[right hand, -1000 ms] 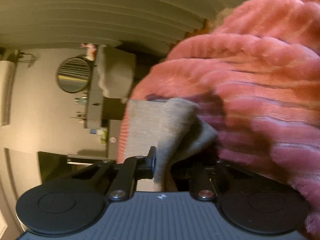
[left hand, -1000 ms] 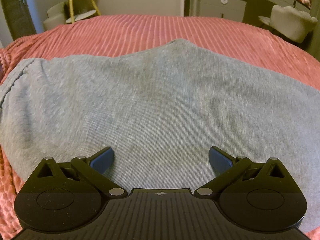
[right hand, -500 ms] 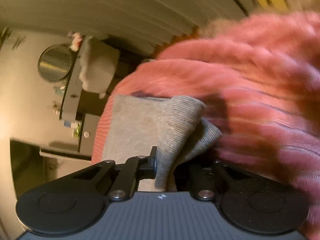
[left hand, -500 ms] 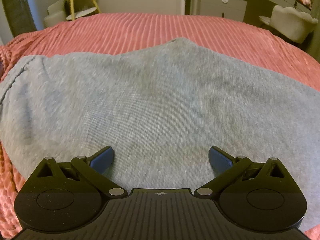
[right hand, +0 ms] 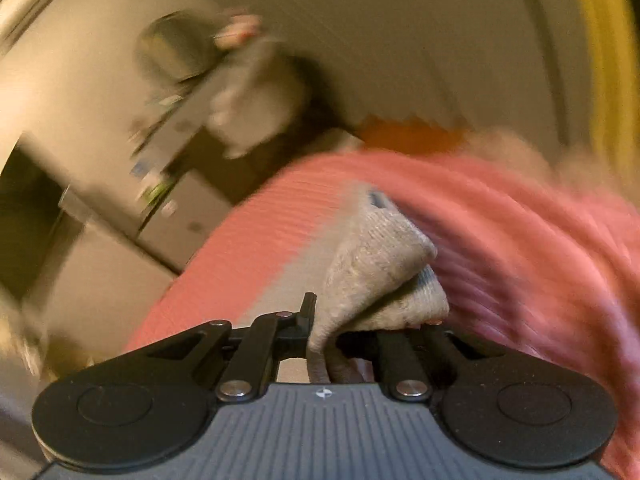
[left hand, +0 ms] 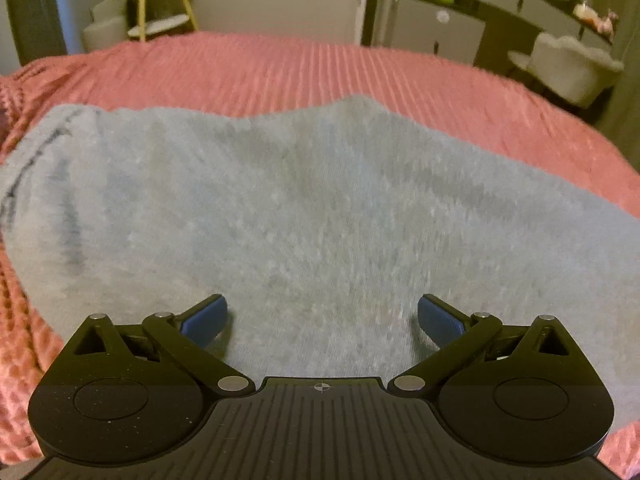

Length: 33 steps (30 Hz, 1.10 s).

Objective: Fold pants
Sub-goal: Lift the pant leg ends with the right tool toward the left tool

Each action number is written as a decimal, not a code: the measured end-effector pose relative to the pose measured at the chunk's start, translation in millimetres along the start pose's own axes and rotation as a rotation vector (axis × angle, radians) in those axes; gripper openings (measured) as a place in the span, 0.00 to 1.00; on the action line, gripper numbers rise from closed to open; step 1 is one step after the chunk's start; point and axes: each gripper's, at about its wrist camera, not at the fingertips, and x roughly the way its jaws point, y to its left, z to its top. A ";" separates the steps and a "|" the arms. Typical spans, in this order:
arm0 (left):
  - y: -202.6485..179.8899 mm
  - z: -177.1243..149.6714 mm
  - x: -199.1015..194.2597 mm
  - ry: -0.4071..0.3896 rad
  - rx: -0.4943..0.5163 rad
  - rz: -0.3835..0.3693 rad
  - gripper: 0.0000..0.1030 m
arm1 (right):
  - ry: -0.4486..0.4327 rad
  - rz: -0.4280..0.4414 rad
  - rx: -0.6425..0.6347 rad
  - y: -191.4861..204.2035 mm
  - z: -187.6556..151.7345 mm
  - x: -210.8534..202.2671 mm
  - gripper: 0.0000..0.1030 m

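Grey pants (left hand: 304,208) are spread flat across a pink ribbed bedspread (left hand: 360,68). A bunched corner of them (right hand: 372,276) is pinched tightly by the right gripper (right hand: 340,320) and held raised. The left gripper (left hand: 322,316) is held above the cloth, jaws wide apart, nothing between them.

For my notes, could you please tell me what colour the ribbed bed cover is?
Salmon pink; the ribbed bed cover shows best in the left wrist view.
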 end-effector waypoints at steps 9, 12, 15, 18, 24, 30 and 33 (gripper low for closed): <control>44.3 -4.7 -59.0 -0.177 -0.146 -0.052 1.00 | 0.103 0.298 -1.148 253.7 -198.1 -30.7 0.10; 65.1 -6.2 -56.8 -0.162 -0.217 -0.063 1.00 | 0.409 0.312 -1.289 266.7 -299.4 7.5 0.12; 80.4 -8.5 -42.9 -0.104 -0.308 -0.119 1.00 | 0.304 0.238 -1.414 271.9 -342.6 5.1 0.14; 81.4 -5.8 -28.5 -0.080 -0.323 -0.142 1.00 | 0.341 0.246 -1.328 277.5 -326.4 5.3 0.12; 80.6 -3.9 -14.2 -0.046 -0.331 -0.195 1.00 | 0.286 0.269 -1.155 277.6 -318.9 -23.9 0.11; 92.2 -9.3 -13.9 -0.034 -0.385 -0.227 1.00 | 0.196 0.330 -1.066 282.0 -338.0 -49.2 0.20; 93.2 -10.0 -10.6 -0.013 -0.396 -0.244 1.00 | 0.341 0.255 -1.193 272.1 -371.7 -30.7 0.40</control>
